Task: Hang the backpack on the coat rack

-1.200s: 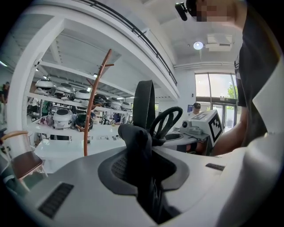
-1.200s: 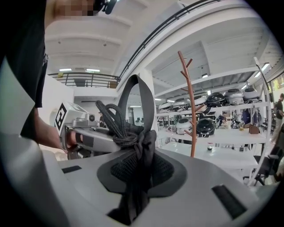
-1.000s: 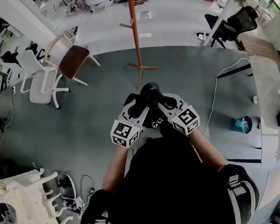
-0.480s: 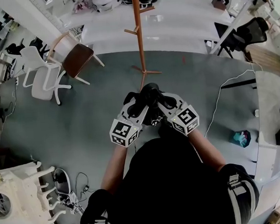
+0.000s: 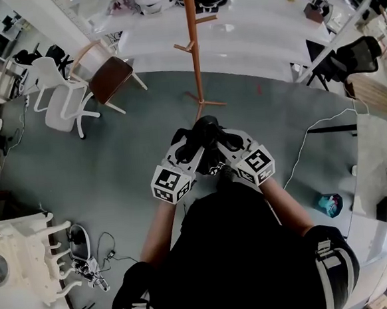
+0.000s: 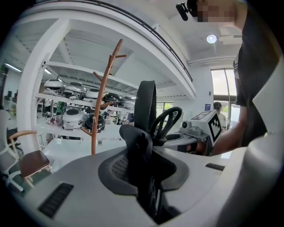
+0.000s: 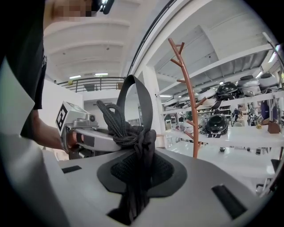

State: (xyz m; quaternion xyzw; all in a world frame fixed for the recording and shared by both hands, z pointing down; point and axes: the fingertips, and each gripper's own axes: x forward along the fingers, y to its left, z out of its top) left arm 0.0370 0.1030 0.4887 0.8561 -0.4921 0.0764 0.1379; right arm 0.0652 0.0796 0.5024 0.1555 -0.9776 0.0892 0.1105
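The backpack [image 5: 207, 128] hangs near the person, its black straps pinched in the nearly closed jaws of the left gripper [image 5: 191, 145] and right gripper [image 5: 226, 141]. The coat rack [image 5: 194, 50] stands farther off. The top loop [image 7: 135, 95] should stay upright and open, clearing a peg [image 5: 184, 46] before it is lowered.

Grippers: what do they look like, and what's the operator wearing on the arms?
The left gripper and right gripper match: pale grey moulded shells, black textured pads. Each carries a white cube with black square markers. The person wears a black short-sleeved top.
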